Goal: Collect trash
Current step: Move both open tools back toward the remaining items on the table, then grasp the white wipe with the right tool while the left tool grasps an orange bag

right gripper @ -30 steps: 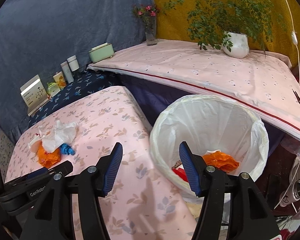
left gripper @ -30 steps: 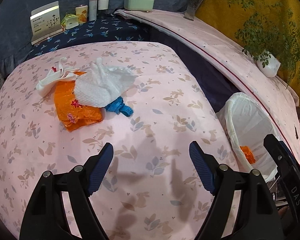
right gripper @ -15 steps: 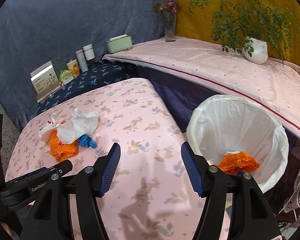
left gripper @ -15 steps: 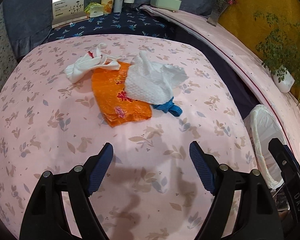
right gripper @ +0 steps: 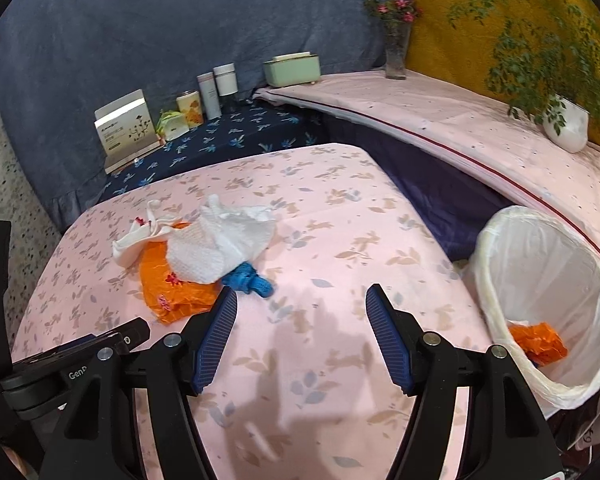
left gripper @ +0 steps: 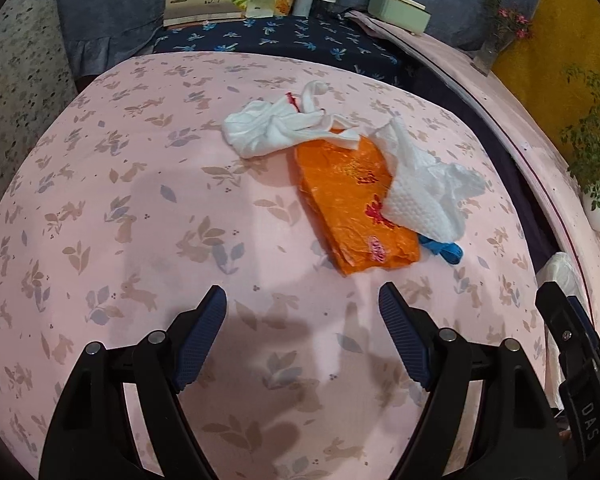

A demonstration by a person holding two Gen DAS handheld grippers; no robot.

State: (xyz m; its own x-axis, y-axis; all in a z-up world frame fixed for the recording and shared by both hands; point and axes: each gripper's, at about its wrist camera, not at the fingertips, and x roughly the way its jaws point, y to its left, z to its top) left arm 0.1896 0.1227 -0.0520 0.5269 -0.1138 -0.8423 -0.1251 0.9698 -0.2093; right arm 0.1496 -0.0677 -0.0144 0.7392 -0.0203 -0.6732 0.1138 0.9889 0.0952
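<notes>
Item 1, trash pile: 4 pieces are lying bunched together on the pink floral tablecloth [left gripper: 140,208]. The orange wrapper [left gripper: 352,208] is lying flat at the bottom, its long axis running from the far side of the table toward the grippers. A white crumpled cloth [left gripper: 276,128] is overlapping its far end; a white paper towel [left gripper: 424,188] is covering its right edge; a blue scrap [left gripper: 444,250] is poking out beside its near right corner.

Item 2, left gripper [left gripper: 302,334]: jaws are standing wide apart with nothing between them, hovering over bare cloth. The pile is lying ahead and slightly right of it.

Item 3, right gripper [right gripper: 300,334]: jaws are apart and empty, having just been opening wider. The blue scrap [right gripper: 248,278] is sitting just beyond its left fingertip; the pile is lying ahead and to its left.

Item 4, lined trash bin [right gripper: 496,248]: standing off the table's right edge, well apart from the pile, already holding 1 orange piece [right gripper: 538,342].

Judgement: the right gripper is looking nearer to the blue scrap and to the bin, so it is probably suiting the next pick; the wrapper's near end is facing both grippers.
</notes>
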